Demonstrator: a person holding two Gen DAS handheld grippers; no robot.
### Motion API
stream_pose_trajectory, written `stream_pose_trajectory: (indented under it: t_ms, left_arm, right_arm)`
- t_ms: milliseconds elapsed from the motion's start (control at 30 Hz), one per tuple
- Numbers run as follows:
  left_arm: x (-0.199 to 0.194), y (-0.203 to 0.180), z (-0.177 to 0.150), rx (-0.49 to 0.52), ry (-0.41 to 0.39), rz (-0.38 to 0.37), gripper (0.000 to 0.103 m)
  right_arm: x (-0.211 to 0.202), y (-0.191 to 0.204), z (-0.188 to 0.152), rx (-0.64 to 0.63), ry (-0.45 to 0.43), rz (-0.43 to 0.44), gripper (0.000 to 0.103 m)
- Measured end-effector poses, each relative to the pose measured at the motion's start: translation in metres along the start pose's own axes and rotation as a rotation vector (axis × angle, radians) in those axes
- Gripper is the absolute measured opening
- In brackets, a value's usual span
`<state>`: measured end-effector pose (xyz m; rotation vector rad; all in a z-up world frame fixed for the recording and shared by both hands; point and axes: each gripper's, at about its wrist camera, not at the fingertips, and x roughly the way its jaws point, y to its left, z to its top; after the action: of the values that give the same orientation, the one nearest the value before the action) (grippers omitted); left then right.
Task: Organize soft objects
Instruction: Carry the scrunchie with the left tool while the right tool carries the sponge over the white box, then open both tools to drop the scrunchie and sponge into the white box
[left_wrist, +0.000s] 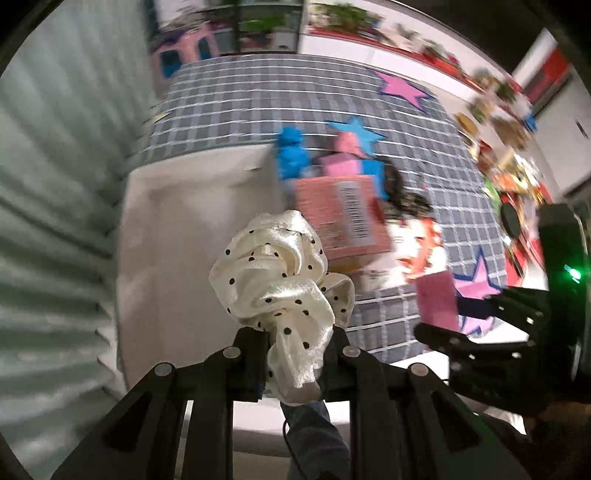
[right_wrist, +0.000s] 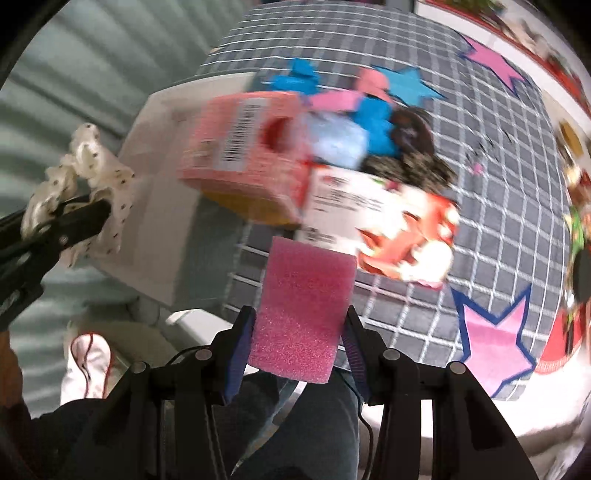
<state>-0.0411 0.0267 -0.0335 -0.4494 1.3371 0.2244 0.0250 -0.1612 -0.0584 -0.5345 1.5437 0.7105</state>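
My left gripper (left_wrist: 295, 343) is shut on a cream satin scrunchie with black dots (left_wrist: 277, 280), held above a white box (left_wrist: 192, 229). The same scrunchie (right_wrist: 92, 177) shows at the left of the right wrist view, pinched in black fingers (right_wrist: 74, 221). My right gripper (right_wrist: 299, 325) is shut on a pink foam sponge (right_wrist: 303, 310), which stands upright between the blue pads. That sponge (left_wrist: 437, 302) and the right gripper (left_wrist: 461, 325) appear at the right of the left wrist view. Both hang over a grey checked cloth with stars (right_wrist: 498, 184).
A pile sits on the cloth: a pink carton with a barcode (right_wrist: 243, 147), blue soft pieces (left_wrist: 291, 155), a light blue fluffy item (right_wrist: 340, 140), a dark brown item (right_wrist: 410, 129) and a red and white package (right_wrist: 399, 221). A pale corrugated wall (left_wrist: 55, 221) stands at left. Jeans-clad legs (right_wrist: 314, 413) show below.
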Motion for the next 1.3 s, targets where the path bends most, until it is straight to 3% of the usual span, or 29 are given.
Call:
stream_pose_trajectory:
  t_ms: [300,433,667,1300]
  left_arm:
    - [-0.003,0.070,-0.024,-0.208,-0.014,0.044,0.022]
    - [0.002,0.086,-0.030,-0.217,-0.018,0.087,0.022]
    - [0.023,0.106,-0.042,-0.261,0.040,0.093,0.022]
    - [0.045,0.111,-0.054,-0.289,0.105,0.097,0.022]
  right_arm:
    - [0.005,0.074,0.029,-0.201,-0.003,0.003,0.049]
    - [0.006,0.098,0.044,-0.260,0.005,0.016,0.049]
    - [0.018,0.137,0.063,-0.315,0.012,0.035,0.049]
    - [0.037,0.151,0.073,-0.349,0.076,0.052,0.049]
